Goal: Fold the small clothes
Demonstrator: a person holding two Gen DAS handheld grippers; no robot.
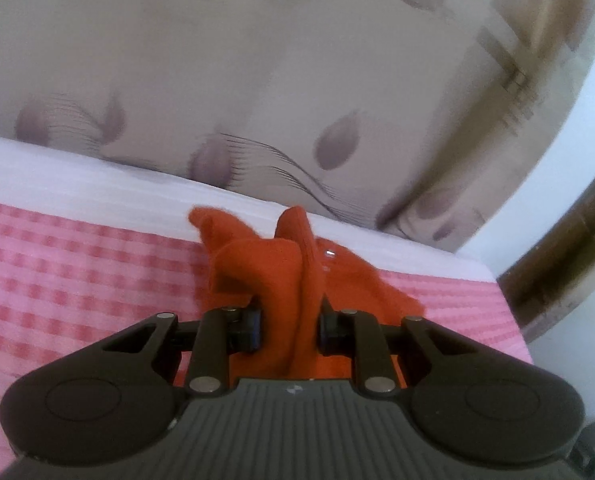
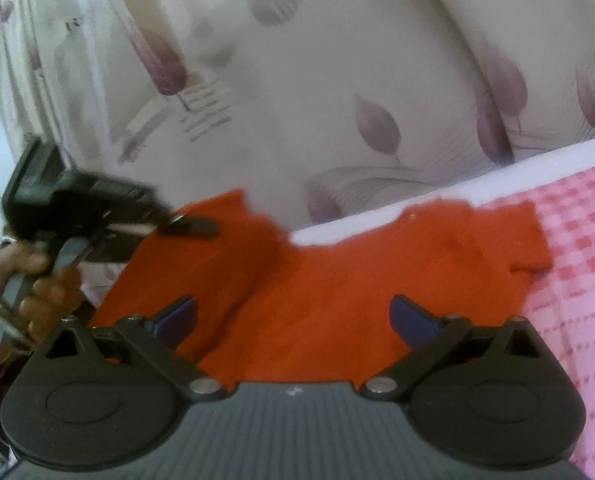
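Orange shirt (image 2: pixel 337 292); hand (image 2: pixel 37 280) right-view only

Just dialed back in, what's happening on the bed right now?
A person is partway through folding a small orange knit shirt on a pink checkered bedspread. The left claw is clamped on a bunched fold of the shirt, lifting that side. The right claw is open, with nothing between its blue pads, over the shirt's middle. The far sleeve lies flat by the white sheet edge. A leaf-patterned beige curtain hangs behind.
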